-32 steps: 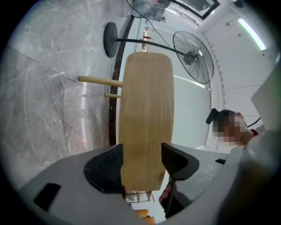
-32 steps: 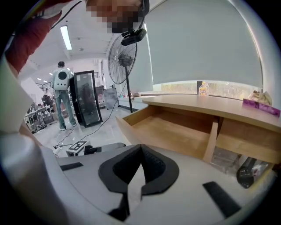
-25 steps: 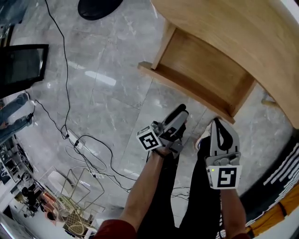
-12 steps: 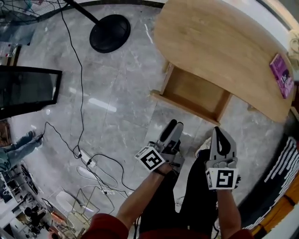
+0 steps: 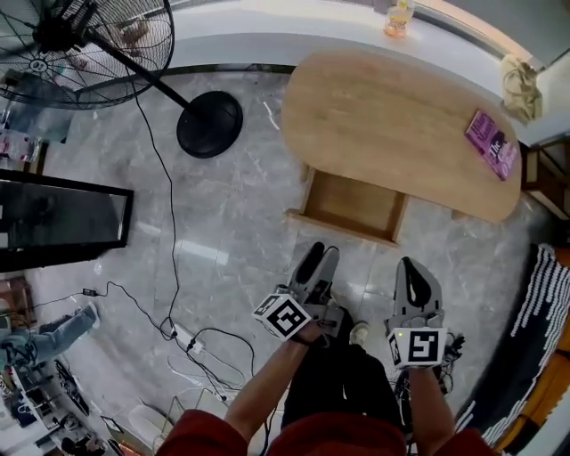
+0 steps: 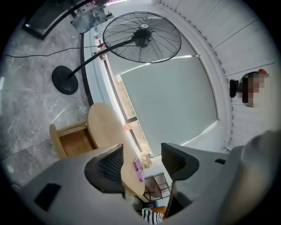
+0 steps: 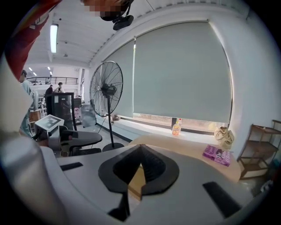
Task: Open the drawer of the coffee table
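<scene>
Drawer stands pulled out, well ahead of both claws; left claw spread, empty; right claw pressed together.

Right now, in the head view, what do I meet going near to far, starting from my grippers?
left gripper and right gripper side by side → open drawer → coffee table top → bottle on the white ledge

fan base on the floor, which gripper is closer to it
Left. In the head view the left gripper is down and right of the fan base; the right gripper is further right, beyond the left one.
</scene>
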A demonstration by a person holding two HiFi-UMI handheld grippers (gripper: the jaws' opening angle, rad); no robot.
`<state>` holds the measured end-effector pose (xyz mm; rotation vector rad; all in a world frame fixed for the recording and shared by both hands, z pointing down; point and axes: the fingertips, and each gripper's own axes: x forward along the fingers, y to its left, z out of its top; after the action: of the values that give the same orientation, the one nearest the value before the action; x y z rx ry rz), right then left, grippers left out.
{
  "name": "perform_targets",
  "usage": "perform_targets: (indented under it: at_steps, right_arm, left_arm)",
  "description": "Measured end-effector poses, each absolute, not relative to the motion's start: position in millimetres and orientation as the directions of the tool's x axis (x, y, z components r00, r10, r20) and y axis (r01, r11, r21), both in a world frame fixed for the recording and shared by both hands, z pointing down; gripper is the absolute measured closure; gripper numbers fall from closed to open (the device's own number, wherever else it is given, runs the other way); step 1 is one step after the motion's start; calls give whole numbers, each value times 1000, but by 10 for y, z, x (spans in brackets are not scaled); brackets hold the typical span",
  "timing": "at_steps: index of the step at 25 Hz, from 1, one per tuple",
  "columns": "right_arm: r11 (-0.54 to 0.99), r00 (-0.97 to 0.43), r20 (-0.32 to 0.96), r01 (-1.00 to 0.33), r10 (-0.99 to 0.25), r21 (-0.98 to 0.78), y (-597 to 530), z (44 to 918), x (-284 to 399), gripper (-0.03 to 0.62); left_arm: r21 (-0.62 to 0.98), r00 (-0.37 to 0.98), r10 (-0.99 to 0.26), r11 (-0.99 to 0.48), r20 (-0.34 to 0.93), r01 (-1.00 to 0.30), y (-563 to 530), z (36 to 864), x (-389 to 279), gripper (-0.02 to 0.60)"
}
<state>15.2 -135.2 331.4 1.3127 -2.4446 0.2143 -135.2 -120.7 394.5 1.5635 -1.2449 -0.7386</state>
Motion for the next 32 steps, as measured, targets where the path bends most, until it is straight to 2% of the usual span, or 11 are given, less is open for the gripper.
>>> perform_targets:
  at_steps: [6,10,14,19,24,28,32]
  right_arm:
    - [512,-473,335,-858,-815,36,-1169,2797,495,597]
    - [480,-447,307,-876,-840,37,-941,2446,776,597]
    - [461,-430,287,-886,-856,47,-652,2104,1078,597]
    - [417,-398,270,-909,-877,15,-208,1772,1470,597]
    - [404,-393,264,-915,-881,-10,233,1522,1755,597]
    - [418,-404,264,-909,-876,-4,538,1395,1889,597]
    - [417,-400,261,-909,-878,11,764,1272,1960,597]
  left_arm:
    - [907,267,-958,-19,104,-422,-1046,3411,-1177,302]
    - [934,226,-968,23,110,-356,-804,3184,-996,302]
    - [951,208,-976,4,72,-309,-527,2773,-738,302]
    - [931,227,-973,-34,53,-363,-138,2267,-354,302]
    - [923,154,-985,16,81,-385,342,1965,-212,302]
    - [921,164,-984,5,75,-389,713,1805,-110,302]
    - [890,179,-981,-16,74,-455,1002,1649,-106,302]
